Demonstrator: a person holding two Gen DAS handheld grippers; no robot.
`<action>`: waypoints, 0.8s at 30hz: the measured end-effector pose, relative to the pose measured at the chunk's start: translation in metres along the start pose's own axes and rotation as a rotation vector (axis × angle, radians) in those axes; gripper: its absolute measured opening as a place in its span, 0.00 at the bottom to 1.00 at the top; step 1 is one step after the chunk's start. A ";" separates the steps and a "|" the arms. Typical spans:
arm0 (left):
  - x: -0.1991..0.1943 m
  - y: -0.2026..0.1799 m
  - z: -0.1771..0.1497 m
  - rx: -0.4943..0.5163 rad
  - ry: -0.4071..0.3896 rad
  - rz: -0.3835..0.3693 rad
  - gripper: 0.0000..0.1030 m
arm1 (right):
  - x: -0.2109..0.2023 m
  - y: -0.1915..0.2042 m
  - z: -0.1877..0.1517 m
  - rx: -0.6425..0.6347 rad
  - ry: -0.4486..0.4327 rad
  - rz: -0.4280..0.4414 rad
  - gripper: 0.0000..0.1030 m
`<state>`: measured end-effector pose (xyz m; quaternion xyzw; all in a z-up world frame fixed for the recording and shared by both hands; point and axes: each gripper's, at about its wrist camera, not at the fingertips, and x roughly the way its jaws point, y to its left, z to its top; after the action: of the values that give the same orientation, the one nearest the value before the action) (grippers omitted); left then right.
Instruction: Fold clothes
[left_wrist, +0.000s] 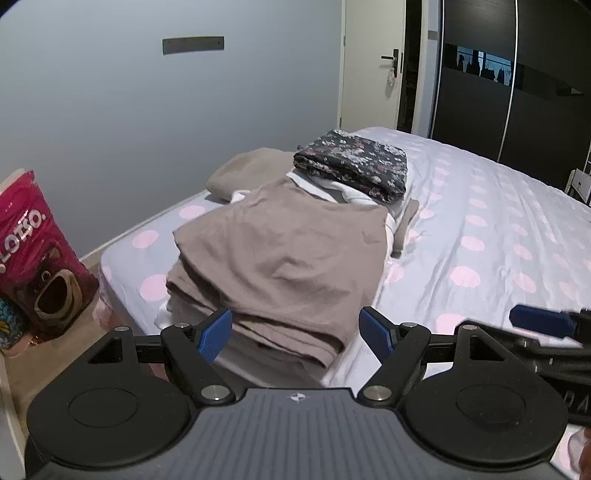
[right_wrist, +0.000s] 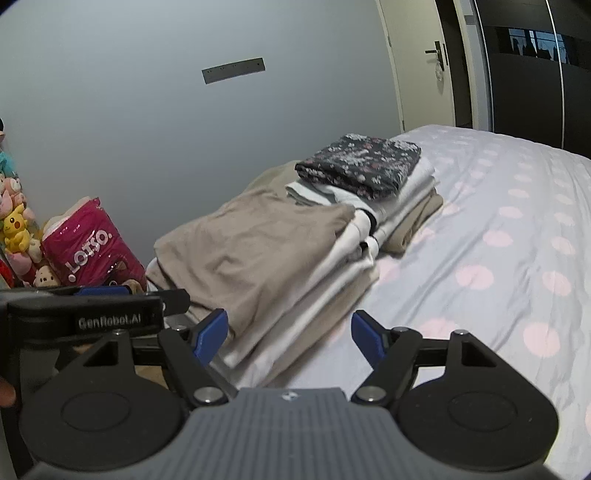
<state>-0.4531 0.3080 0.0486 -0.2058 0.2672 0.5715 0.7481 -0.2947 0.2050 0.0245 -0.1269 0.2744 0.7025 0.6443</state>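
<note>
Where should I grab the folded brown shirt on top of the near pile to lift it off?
Probably pinch the brown shirt along its near folded edge, coming in low from the foot of the bed. That edge overhangs the pile toward both grippers, and its layers are bunched there.

Layout: bed with two stacks of folded clothes, near its left edge.

Near stack sits on the bed close to the left edge; the far stack lies directly behind it, touching. A loose garment lies left of the far stack, against the wall side. A printed bag stands on the floor left of the bed, with plush toys further left. The door stands behind the bed and the wardrobe to its right.
</note>
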 end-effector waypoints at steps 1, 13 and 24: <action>0.001 0.000 -0.002 -0.002 0.008 -0.003 0.73 | -0.001 0.001 -0.003 -0.002 0.002 -0.003 0.74; -0.003 -0.015 -0.026 0.019 0.043 0.016 0.73 | -0.013 0.007 -0.014 -0.056 0.000 0.007 0.75; -0.003 -0.021 -0.027 0.026 0.048 0.029 0.73 | -0.012 0.000 -0.016 -0.044 0.010 0.011 0.75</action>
<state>-0.4379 0.2837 0.0298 -0.2060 0.2953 0.5737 0.7357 -0.2957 0.1868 0.0179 -0.1430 0.2626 0.7111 0.6363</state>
